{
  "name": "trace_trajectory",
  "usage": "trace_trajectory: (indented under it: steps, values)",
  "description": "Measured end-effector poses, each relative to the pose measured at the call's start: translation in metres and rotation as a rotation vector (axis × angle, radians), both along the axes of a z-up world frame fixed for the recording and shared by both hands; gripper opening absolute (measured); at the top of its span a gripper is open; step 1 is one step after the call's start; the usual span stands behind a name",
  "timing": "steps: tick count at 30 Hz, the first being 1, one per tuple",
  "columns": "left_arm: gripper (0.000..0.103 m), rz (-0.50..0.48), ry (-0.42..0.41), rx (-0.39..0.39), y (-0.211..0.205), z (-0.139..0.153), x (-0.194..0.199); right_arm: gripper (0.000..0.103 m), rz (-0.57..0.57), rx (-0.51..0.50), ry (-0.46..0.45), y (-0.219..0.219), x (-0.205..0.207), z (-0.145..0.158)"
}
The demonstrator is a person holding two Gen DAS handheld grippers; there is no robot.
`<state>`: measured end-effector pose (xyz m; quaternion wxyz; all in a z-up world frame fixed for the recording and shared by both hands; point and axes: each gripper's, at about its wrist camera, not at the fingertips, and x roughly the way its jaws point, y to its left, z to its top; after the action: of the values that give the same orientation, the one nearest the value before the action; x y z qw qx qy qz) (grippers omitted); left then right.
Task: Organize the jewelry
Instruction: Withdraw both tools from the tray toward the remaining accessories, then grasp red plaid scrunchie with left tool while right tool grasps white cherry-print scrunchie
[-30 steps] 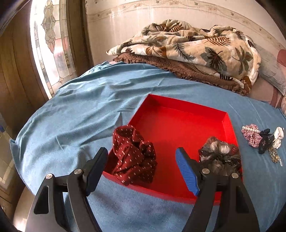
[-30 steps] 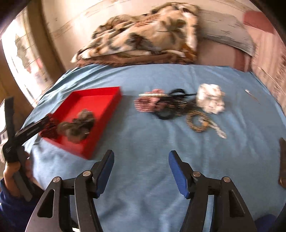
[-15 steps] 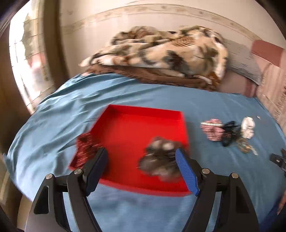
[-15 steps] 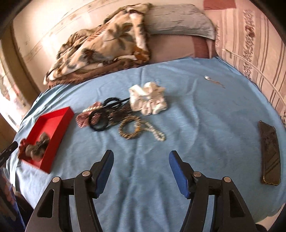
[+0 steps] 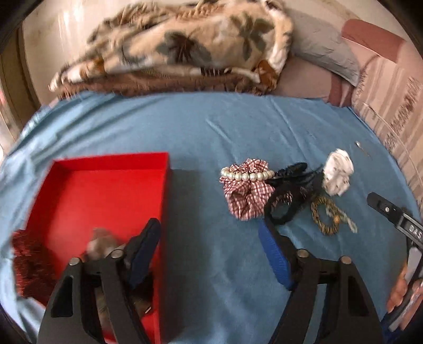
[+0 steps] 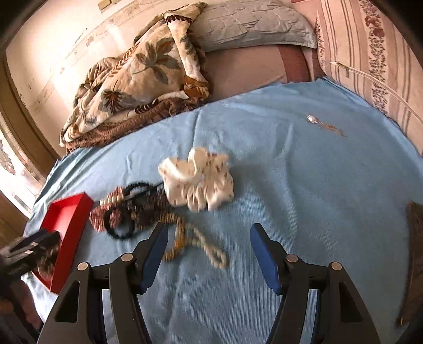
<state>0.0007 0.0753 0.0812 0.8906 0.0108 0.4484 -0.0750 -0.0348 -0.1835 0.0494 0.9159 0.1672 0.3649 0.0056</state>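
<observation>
While both grippers are held above the bed, which is covered by a blue sheet, nothing is gripped by either. The left gripper is seen with its jaws apart over bare sheet; they have just been closing a little, and nothing lies between them, its left finger overlapping the near right corner of the red tray. A grey-brown scrunchie is seen blurred inside the tray at its near end, and a dark red dotted scrunchie is draped over the tray's near left edge. To the right of the tray, well apart from it, the remaining pieces are heaped together: a red checked scrunchie with a pearl bracelet laid across it, black hair ties just beside it, a white patterned scrunchie at the far right of the heap, and a gold-brown beaded bracelet on the near side. The right gripper is seen with its jaws open and empty, above the sheet just on the near side of the same heap; the beaded bracelet and a pale bead strand lie partly between its fingers in the picture, though no contact is shown. A small earring lies alone farther up the bed. A leaf-patterned blanket and a grey pillow are piled at the head of the bed, and a dark phone is seen at the right edge.
</observation>
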Motion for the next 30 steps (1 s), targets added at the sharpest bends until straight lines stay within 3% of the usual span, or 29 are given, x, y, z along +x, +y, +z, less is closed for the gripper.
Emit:
trace_trajectory:
  steps: [3, 8, 11, 12, 13, 14, 15, 16, 17, 20, 26, 30]
  values:
    - [0.064, 0.010, 0.046, -0.023, -0.004, -0.014, 0.024, 0.069, 0.011, 0.001, -0.015, -0.005, 0.021, 0.000]
    - [0.058, -0.009, 0.077, 0.007, -0.018, -0.033, 0.051, 0.069, 0.040, 0.042, -0.011, -0.014, 0.054, -0.008]
    - [0.046, -0.027, 0.114, -0.010, -0.022, -0.044, 0.064, 0.069, 0.064, 0.069, 0.004, -0.013, 0.069, -0.015]
    - [0.037, -0.031, 0.121, -0.015, -0.022, -0.046, 0.067, 0.069, 0.070, 0.073, 0.007, -0.012, 0.072, -0.017]
    - [0.020, -0.038, 0.137, -0.022, -0.025, -0.050, 0.072, 0.069, 0.076, 0.076, 0.010, -0.010, 0.074, -0.019]
    - [0.011, -0.041, 0.153, -0.030, -0.027, -0.052, 0.075, 0.056, 0.083, 0.083, 0.012, -0.009, 0.077, -0.021]
    - [0.005, -0.038, 0.160, -0.035, -0.028, -0.053, 0.078, 0.030, 0.095, 0.094, 0.019, -0.008, 0.080, -0.021]
    - [0.005, -0.031, 0.154, -0.033, -0.029, -0.051, 0.080, 0.019, 0.102, 0.099, 0.026, -0.008, 0.080, -0.022]
    - [0.005, -0.017, 0.133, -0.022, -0.030, -0.046, 0.082, 0.008, 0.103, 0.105, 0.029, -0.008, 0.081, -0.022]
    - [0.004, 0.011, 0.065, 0.001, -0.028, -0.020, 0.085, 0.002, 0.076, 0.120, 0.008, -0.014, 0.076, -0.015]
    - [0.004, -0.015, -0.103, 0.108, -0.034, 0.048, 0.073, 0.002, 0.007, 0.122, -0.044, -0.027, 0.060, 0.004]
    - [0.004, -0.038, -0.184, 0.118, -0.038, 0.092, 0.057, 0.002, -0.007, 0.125, -0.077, -0.031, 0.047, 0.016]
